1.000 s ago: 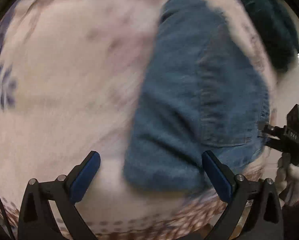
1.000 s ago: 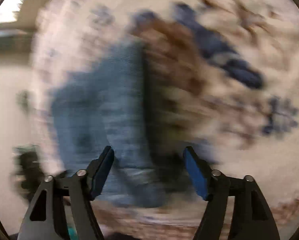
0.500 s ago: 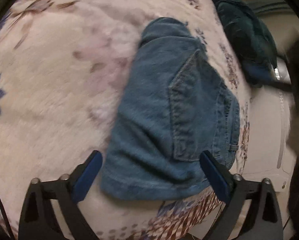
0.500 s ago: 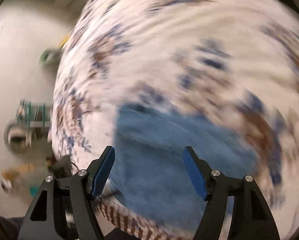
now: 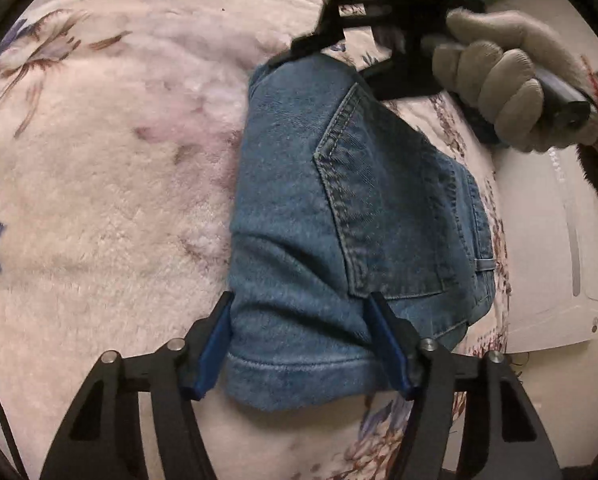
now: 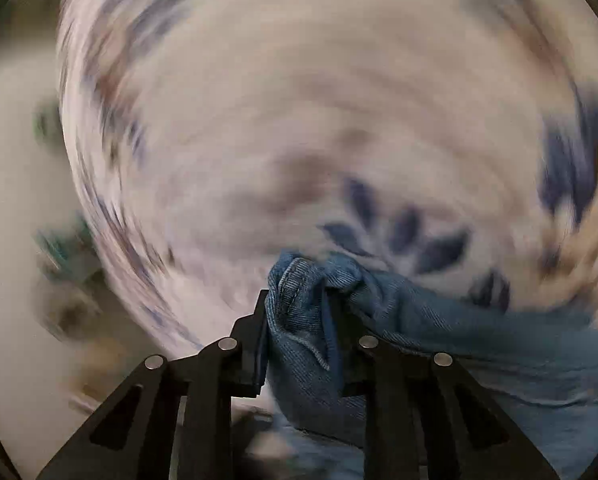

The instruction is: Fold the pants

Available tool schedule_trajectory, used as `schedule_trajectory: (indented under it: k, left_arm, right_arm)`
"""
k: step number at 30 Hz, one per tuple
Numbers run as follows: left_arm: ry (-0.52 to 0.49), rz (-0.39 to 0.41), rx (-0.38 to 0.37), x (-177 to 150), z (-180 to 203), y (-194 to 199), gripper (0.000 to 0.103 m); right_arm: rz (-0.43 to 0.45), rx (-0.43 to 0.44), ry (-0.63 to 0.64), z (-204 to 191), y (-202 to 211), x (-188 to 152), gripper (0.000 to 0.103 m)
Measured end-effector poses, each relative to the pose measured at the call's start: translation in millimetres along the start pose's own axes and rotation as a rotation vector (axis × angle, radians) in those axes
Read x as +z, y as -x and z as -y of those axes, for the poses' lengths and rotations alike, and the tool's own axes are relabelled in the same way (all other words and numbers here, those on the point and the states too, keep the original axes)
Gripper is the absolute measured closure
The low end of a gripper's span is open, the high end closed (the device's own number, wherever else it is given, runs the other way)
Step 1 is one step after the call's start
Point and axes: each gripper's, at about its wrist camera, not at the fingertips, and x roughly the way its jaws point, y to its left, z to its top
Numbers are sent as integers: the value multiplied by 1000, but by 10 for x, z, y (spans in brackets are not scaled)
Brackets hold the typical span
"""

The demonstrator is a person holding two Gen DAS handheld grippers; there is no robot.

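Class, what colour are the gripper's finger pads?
Blue pads, clearest in the left wrist view.

Open floral blanket (image 5: 111,184) is seen left of the folded jeans (image 5: 339,216), where passage is unobstructed. The near hem is straddled by the left gripper (image 5: 303,344), and the far corner is blocked by the right gripper (image 5: 355,32) with its gloved hand (image 5: 511,76) (denim is bunched between those fingers). Bare floor (image 5: 547,248) is seen beyond the blanket's right edge.

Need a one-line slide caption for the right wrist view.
Right gripper shut on a bunched edge of the denim pants above the motion-blurred floral blanket.
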Motion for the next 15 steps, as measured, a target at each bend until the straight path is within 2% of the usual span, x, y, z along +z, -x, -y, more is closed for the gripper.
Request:
schedule_trajectory:
  k: [2,5,7,9,10,11,12,13,14,15]
  left_arm:
    - [10,0,-18,-40,-64,33,40]
    - [46,-8,-52,-87,-203,77,41]
    - [74,-12,-72,-73,-263,126,41]
    - [85,-13,-74,-14,-243,160,41]
    - [81,-11,-69,-16,-257,200,41]
    - [73,-9,-60,-20,-248,213,41]
    - [72,-9,-58,-21,-248,220,41]
    - [74,-7,-57,-20,-253,239,41]
    - [76,-7,-54,-17,-240,232,41]
    - [73,-9,-50,-10,-228,227,41]
  right_arm:
    - [17,91,-114,170,0,-24,78]
    - [45,279,-310,453,84,-76,83]
    - [50,318,-311,461,162,-61,86]
    - [74,196,-167,225,351,-7,85]
    - [85,97,-47,10,430,13,83]
    - [86,-6,64,-188,456,16,70]
    - [83,-98,138,-340,457,29,39]
    - [63,-203,222,-530,384,39,26]
    - [29,-260,288,-678,271,45,21]
    - [-19,-302,335,-796,122,57,23]
